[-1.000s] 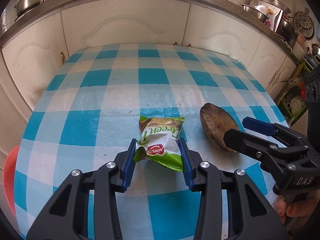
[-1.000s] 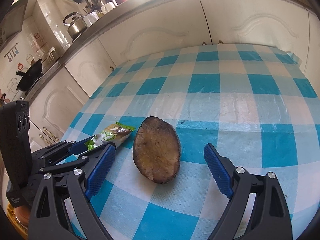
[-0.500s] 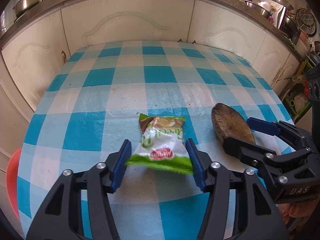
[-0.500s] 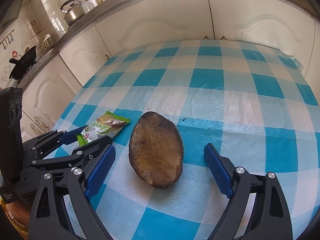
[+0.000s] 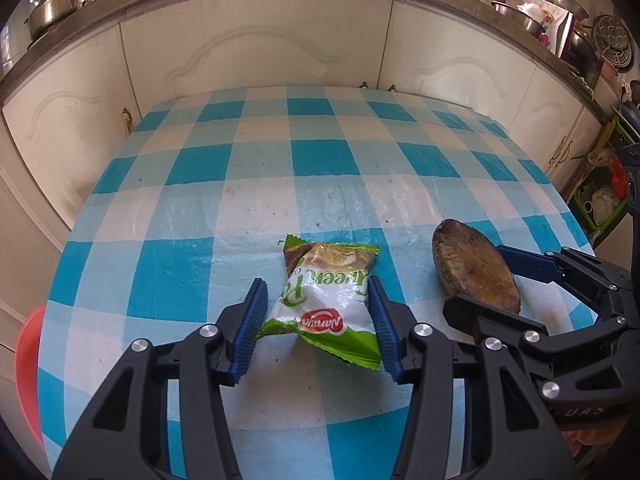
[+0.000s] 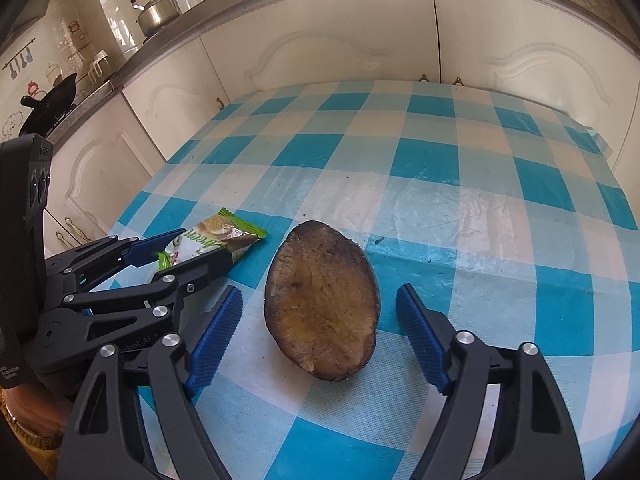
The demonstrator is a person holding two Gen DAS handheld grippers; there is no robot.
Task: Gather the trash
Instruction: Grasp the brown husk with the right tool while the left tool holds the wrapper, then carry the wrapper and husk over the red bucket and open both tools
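A green and white snack wrapper [image 5: 326, 298] lies on the blue-checked tablecloth [image 5: 280, 184]. My left gripper [image 5: 316, 330] is open with its blue pads on either side of the wrapper's near end. A brown, rotten fruit half [image 6: 322, 304] lies to the right of the wrapper. My right gripper [image 6: 320, 336] is open and straddles the fruit half without touching it. The wrapper [image 6: 212, 242] and the left gripper [image 6: 180, 254] also show in the right wrist view, and the fruit half [image 5: 474, 266] with the right gripper [image 5: 486, 286] in the left wrist view.
White cabinet doors [image 5: 256, 44] stand right behind the table under a counter with pots [image 5: 56, 10] and a kettle [image 6: 158, 14]. A red-orange bin rim [image 5: 26, 364] shows below the table's left edge. A green dish rack [image 5: 600, 196] sits at the right.
Both grippers have drawn back and up a little. The left jaws, tight around the wrapper a second ago, have widened. The right gripper has stayed open around the fruit half.
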